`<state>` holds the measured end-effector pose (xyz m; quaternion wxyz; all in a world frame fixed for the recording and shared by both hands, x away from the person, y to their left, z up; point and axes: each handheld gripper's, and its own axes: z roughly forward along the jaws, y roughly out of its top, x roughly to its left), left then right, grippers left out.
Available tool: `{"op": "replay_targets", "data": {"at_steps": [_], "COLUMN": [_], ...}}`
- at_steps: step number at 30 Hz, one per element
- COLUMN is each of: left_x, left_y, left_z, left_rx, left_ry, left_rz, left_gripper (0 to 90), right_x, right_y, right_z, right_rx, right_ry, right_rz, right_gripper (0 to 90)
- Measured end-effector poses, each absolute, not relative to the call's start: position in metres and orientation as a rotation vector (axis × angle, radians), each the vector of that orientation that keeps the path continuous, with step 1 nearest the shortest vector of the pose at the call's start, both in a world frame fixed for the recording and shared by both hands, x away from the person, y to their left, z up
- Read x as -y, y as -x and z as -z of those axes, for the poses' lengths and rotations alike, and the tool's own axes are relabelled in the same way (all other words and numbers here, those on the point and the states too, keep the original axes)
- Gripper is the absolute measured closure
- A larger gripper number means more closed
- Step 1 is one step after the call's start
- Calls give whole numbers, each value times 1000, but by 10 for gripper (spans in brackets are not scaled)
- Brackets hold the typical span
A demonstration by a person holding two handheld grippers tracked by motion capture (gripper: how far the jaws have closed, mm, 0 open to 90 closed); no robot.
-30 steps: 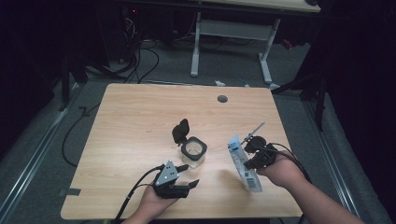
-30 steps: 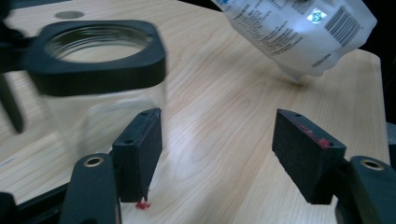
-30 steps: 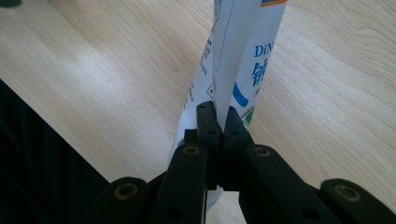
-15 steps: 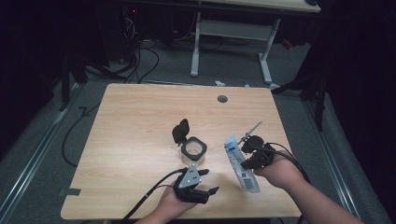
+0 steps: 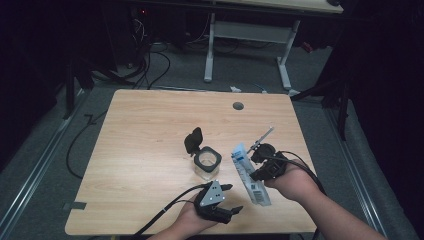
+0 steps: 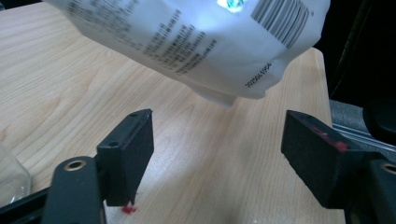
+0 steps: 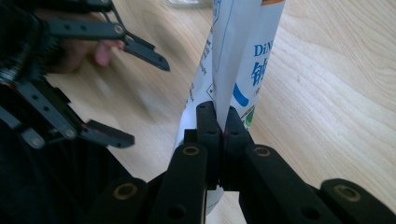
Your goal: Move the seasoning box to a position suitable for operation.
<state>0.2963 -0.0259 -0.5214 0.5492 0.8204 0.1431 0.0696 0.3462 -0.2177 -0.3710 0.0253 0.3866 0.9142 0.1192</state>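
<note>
My right claw (image 7: pixel 219 122) pinches the white sachet (image 5: pixel 248 172); my left claw (image 6: pixel 219 149) gapes beneath. Grabbing carelessly might tear it, spilling beside the jar (image 5: pixel 207 162).

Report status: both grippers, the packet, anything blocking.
Right gripper shut on white packet, held off the table. Left gripper open, jaws facing the packet's lower end, not touching. Open-lidded jar beside it; nothing between.
</note>
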Motion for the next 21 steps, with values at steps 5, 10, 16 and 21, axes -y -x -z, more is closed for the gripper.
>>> {"op": "replay_targets", "data": {"at_steps": [5,10,16,21], "left_x": [26,26,25,25], "left_y": [-294,-295,-297,-300], "left_z": [522,521,520,520], "left_rx": [-343,-353,-377,-417], "left_ry": [-1952,-1948,-1928,-1930], "left_rz": [-154,-148,-141,-133], "left_gripper": [222,211,215,240], "right_x": [204,188,173,165], "right_y": [-344,-342,-343,-345], "right_z": [363,356,355,357], "right_rx": [-2839,-2849,-2871,-2887], "right_ry": [-1157,-1113,-1081,-1075], "right_rz": [-403,-425,-438,-458], "right_gripper": [896,896,895,895]}}
